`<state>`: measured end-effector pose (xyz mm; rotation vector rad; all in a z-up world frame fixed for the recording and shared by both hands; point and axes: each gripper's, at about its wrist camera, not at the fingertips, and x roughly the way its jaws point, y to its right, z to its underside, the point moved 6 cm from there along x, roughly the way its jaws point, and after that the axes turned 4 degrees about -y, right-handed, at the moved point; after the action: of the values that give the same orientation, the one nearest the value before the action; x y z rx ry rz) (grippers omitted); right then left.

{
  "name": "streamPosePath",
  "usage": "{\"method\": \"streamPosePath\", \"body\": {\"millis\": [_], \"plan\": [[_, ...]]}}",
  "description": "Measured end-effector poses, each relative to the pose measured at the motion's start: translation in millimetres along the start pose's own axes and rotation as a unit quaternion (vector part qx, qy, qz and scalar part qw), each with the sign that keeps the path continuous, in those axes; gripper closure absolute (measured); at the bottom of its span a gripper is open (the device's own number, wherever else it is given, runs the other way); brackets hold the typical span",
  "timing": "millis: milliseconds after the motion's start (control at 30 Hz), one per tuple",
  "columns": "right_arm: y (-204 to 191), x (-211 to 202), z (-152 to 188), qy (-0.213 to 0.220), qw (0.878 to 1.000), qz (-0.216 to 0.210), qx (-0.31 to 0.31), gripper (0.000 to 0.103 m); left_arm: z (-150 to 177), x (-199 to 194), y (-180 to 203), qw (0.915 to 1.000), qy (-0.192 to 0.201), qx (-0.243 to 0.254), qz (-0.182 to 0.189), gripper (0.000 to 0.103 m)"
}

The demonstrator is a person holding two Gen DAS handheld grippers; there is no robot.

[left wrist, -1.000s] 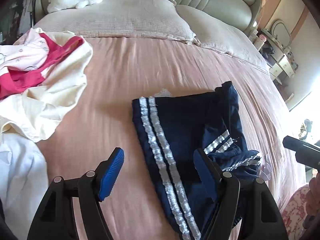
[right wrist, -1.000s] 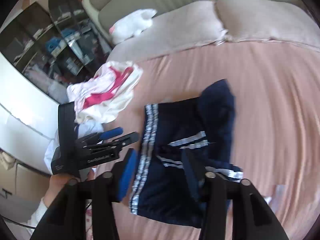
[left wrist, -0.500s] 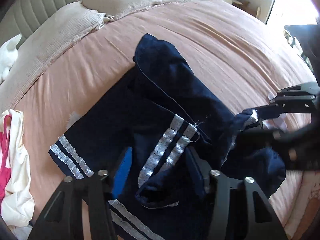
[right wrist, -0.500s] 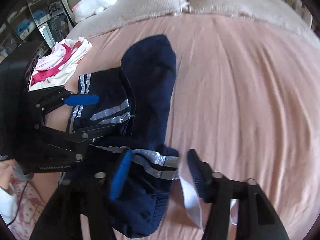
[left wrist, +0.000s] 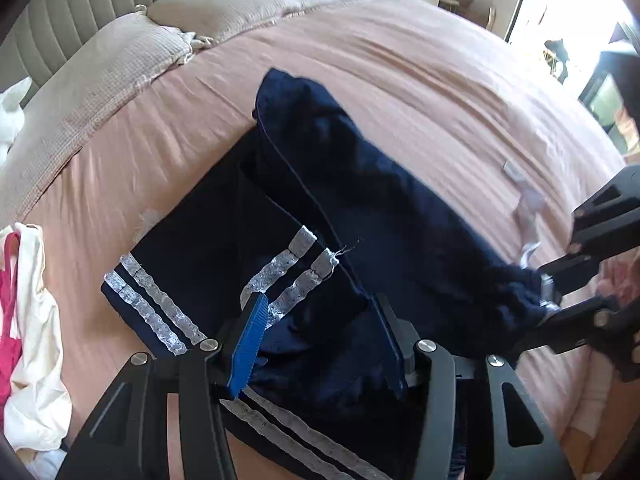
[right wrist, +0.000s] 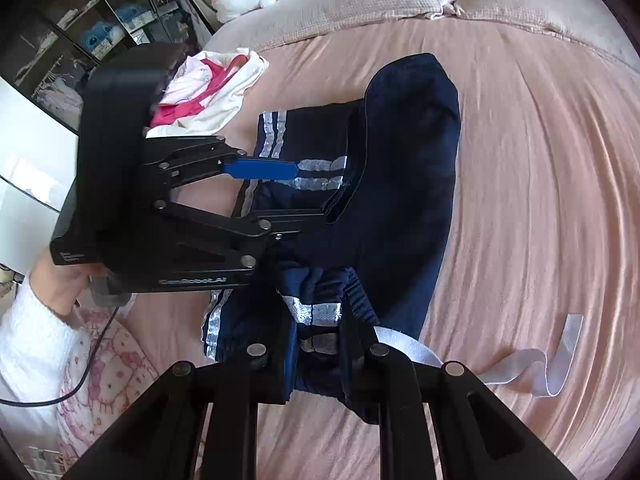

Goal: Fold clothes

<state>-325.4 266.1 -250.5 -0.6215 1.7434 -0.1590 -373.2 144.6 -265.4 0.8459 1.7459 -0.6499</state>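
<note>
On the pink bedspread (left wrist: 400,64), the navy garment (left wrist: 360,184) with silver stripes lies crumpled near the centre. Left gripper (left wrist: 320,340): jaws spread apart, straddling a raised fold of the fabric without pinching it. Right gripper (right wrist: 316,340): jaws drawn close on the bunched hem of the garment, apparently clamping it, though the contact is partly hidden. White ribbon (right wrist: 552,368) trails beside it. Cream and pink clothes (right wrist: 212,92) lie well apart.
</note>
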Motion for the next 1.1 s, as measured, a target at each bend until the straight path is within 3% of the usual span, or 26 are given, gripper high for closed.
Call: {"method": "streamPosePath", "body": {"millis": [33,67,133,300,467,600,633,733,800,867,967,1033,1100], "plan": [[-0.5,1.7,1.1,-0.003,1.0,-0.004,0.003,0.088,0.1,3.7,0.5,1.0,0.002,0.005,-0.003,0.054],[-0.6,3.2,2.2,-0.005,1.0,-0.008,0.007,0.088,-0.8,3.1,0.3,0.9999,0.011,0.008,-0.002,0.062],[-0.6,4.1,0.9,-0.007,1.0,-0.019,0.016,0.088,-4.3,-3.5,-6.8,0.9996,0.025,-0.002,-0.015,0.099],[-22.0,-0.4,-8.5,0.005,0.996,-0.087,0.021,0.088,-6.0,-25.4,-58.7,0.993,0.055,-0.085,-0.061,0.099],[-62.3,25.7,-19.0,0.021,0.994,-0.109,0.002,0.088,-2.3,-25.7,-107.1,0.9818,0.057,-0.149,-0.103,0.098],[-90.0,75.8,9.1,-0.075,0.991,-0.115,-0.01,0.081,4.5,-18.4,-124.1,0.9784,0.045,-0.182,-0.087,0.095],[-93.2,79.9,16.6,-0.09,0.99,-0.109,-0.018,0.067,6.8,-18.9,-126.7,0.9775,0.045,-0.188,-0.084,0.094],[-97.5,67.1,24.9,-0.09,0.99,-0.097,-0.041,0.06,13.4,-20.3,-134.6,0.9743,0.044,-0.208,-0.073,0.094],[-92.7,40.5,20.2,-0.053,0.993,-0.087,-0.052,0.052,17.7,-26.2,-137.3,0.9722,0.048,-0.215,-0.078,0.092],[-83.2,12.5,12.9,-0.007,0.996,-0.072,-0.06,0.051,21.3,-40.1,-129.2,0.9746,0.058,-0.187,-0.109,0.091],[-49.5,1.5,-5.0,0.035,0.998,0.01,-0.051,0.051,31.2,-54.1,-114.4,0.9771,0.058,-0.155,-0.135,0.091],[-33.4,16.7,-14.4,0.031,0.995,0.069,-0.072,0.051,29.3,-55.6,-112.5,0.9763,0.063,-0.164,-0.126,0.091],[-21.1,37.7,-15.7,0.003,0.99,0.112,-0.091,0.052,28.6,-45.0,-111.2,0.9791,0.06,-0.17,-0.095,0.091]]}}
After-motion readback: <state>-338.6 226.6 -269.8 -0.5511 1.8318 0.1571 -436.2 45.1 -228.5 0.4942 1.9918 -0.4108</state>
